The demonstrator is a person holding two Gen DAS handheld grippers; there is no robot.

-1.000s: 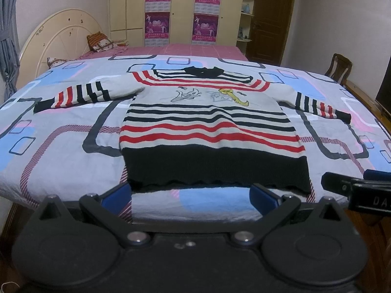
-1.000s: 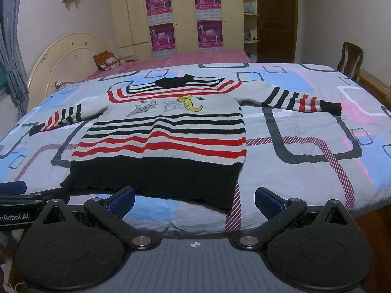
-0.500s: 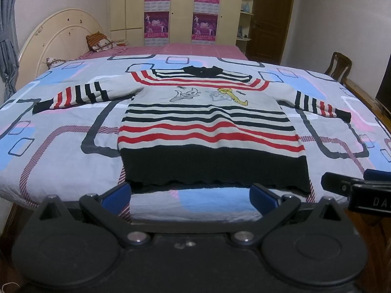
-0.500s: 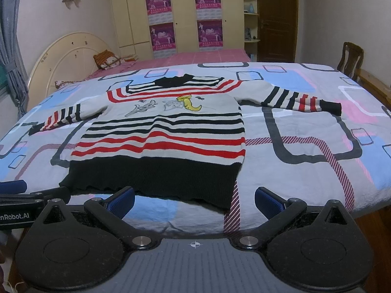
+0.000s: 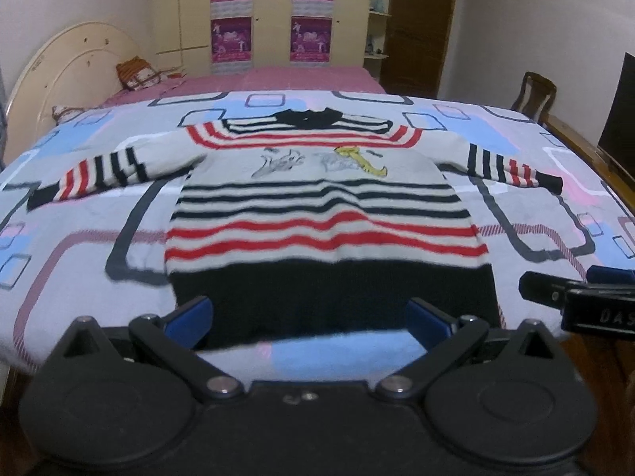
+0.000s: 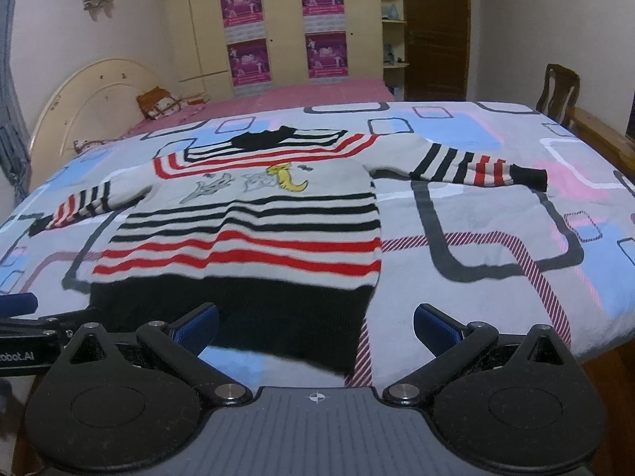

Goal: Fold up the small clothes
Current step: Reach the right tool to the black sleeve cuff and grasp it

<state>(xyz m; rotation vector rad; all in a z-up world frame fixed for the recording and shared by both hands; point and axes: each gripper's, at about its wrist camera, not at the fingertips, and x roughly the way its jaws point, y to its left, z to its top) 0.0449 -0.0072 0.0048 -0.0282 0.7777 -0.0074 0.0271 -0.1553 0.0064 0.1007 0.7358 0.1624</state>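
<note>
A small striped sweater [image 5: 325, 214] lies flat and face up on the bed, sleeves spread wide, black hem nearest me. It also shows in the right wrist view [image 6: 254, 230]. My left gripper [image 5: 309, 317] is open and empty, just above the black hem near its middle. My right gripper [image 6: 315, 325] is open and empty, over the hem's right corner. The right gripper's fingers [image 5: 575, 297] show at the right edge of the left wrist view. The left gripper's fingers [image 6: 24, 317] show at the left edge of the right wrist view.
The bed has a patterned sheet [image 5: 99, 246] with its front edge right below the grippers. A cream headboard [image 5: 71, 63] and pillows are at far left. A wooden chair [image 6: 559, 87] stands at far right. Wardrobes with posters [image 5: 270, 16] line the back wall.
Both grippers have moved forward toward the sweater's hem, which now lies between the fingertips. The sweater has not moved.
</note>
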